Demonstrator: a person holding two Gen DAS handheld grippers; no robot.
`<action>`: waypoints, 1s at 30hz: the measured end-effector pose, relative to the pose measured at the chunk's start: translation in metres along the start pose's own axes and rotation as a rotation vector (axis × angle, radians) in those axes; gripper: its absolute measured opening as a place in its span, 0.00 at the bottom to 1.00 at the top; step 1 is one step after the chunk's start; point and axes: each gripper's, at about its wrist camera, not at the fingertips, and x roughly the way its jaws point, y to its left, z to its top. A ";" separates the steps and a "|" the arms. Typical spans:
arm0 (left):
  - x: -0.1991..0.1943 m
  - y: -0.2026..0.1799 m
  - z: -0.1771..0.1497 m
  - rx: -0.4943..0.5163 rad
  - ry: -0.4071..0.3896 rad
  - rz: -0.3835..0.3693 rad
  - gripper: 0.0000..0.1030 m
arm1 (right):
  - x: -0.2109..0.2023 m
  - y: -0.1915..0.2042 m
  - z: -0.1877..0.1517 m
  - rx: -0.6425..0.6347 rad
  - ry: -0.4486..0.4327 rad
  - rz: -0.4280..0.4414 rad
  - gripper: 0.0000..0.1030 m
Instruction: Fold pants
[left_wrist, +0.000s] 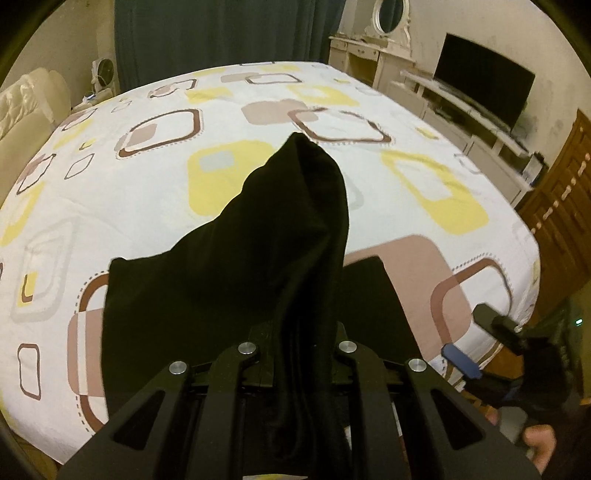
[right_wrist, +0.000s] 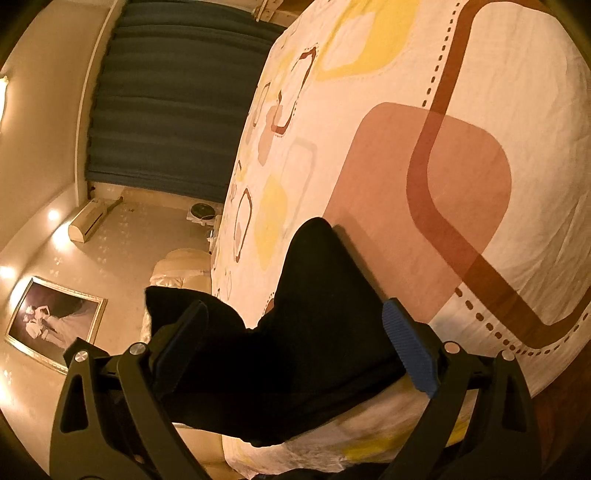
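Material: black soft fabric, the pants (left_wrist: 266, 258); limp, light, no stiffness of its own, likely to sag and slide wherever unsupported.
Location: on the near part of the bed (left_wrist: 147, 206), over the patterned sheet; one portion is lifted off the sheet and bunched, the rest lies flat near the bed's edge.
Left gripper (left_wrist: 297, 354): jaws closed on a gathered fold of the pants, which rises in a peak in front of the camera.
Right gripper (right_wrist: 295, 350): jaws spread wide, blue pad (right_wrist: 410, 350) on one side; pants fabric lies between the fingers, but the pads do not press on it.
Grip point: judged best at an edge or corner through all layers; a pinch mid-panel would take one layer only.
Risk: layers may slip apart when lifted.
Count, pants: one.
Count, grippers: two.
Count, beds: one.
Count, television (left_wrist: 484, 92): one, on the far wall unit.
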 end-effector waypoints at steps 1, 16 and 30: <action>0.005 -0.006 -0.002 0.013 0.005 0.013 0.11 | -0.001 0.000 0.000 0.002 -0.002 0.001 0.93; 0.046 -0.044 -0.025 0.101 0.039 0.113 0.11 | -0.003 -0.011 0.004 0.029 -0.012 -0.012 0.93; 0.068 -0.065 -0.037 0.136 0.055 0.183 0.12 | -0.007 -0.016 0.006 0.041 -0.019 -0.022 0.93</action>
